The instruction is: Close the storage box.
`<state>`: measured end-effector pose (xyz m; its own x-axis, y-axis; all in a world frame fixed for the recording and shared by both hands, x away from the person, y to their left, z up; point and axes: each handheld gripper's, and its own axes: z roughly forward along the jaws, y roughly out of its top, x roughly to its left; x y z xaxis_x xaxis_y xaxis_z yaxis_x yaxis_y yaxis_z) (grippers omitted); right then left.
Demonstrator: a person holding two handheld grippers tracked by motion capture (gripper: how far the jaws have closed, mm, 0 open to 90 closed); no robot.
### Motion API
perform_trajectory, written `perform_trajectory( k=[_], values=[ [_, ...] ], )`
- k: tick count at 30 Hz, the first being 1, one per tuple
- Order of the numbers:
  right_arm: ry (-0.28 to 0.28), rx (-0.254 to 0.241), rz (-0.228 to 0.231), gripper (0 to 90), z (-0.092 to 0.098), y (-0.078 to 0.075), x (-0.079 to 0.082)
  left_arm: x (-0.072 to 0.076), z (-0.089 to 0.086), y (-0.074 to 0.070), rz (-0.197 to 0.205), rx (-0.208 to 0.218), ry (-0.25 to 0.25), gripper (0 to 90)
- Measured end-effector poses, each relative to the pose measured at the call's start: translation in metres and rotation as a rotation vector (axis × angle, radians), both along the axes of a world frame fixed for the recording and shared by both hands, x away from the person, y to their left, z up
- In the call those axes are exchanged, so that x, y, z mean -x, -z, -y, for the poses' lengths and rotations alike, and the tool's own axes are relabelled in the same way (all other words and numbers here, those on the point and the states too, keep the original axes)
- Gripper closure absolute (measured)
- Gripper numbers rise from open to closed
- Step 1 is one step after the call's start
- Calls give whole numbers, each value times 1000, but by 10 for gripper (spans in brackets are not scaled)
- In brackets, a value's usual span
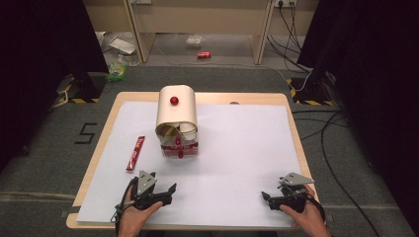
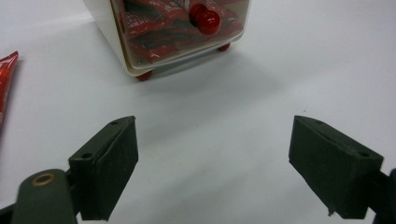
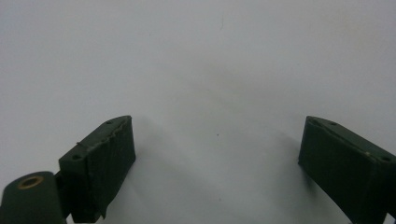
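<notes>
A cream box [image 1: 176, 118] with a rounded top and a red knob [image 1: 174, 100] stands at the middle back of the white sheet; its clear front drawer [image 2: 182, 28] holds red packets and has a red knob [image 2: 208, 19]. One red packet [image 1: 135, 153] lies flat to the box's left, and its edge [image 2: 5, 79] appears in the left gripper view. My left gripper [image 1: 165, 190] rests open near the front edge, facing the box, nothing between its jaws. Far to the right, my right gripper [image 1: 267, 198] is also open over bare sheet [image 3: 201, 70].
The white sheet [image 1: 237, 143] covers a wooden table [image 1: 99, 143]. Behind the table, on the floor, lie a red can [image 1: 204, 55], plastic wrappers [image 1: 118, 47] and cables [image 1: 326, 123]. Dark curtains hang at both sides.
</notes>
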<state>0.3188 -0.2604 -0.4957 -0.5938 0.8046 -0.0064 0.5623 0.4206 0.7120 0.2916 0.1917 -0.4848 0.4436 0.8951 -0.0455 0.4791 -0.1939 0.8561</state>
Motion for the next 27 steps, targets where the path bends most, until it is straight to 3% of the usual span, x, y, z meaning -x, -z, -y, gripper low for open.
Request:
perform_trajectory(
  k=[27],
  values=[
    [0, 0, 0, 111, 0, 0, 0, 21, -9, 8, -20, -15, 11, 152]
  ],
)
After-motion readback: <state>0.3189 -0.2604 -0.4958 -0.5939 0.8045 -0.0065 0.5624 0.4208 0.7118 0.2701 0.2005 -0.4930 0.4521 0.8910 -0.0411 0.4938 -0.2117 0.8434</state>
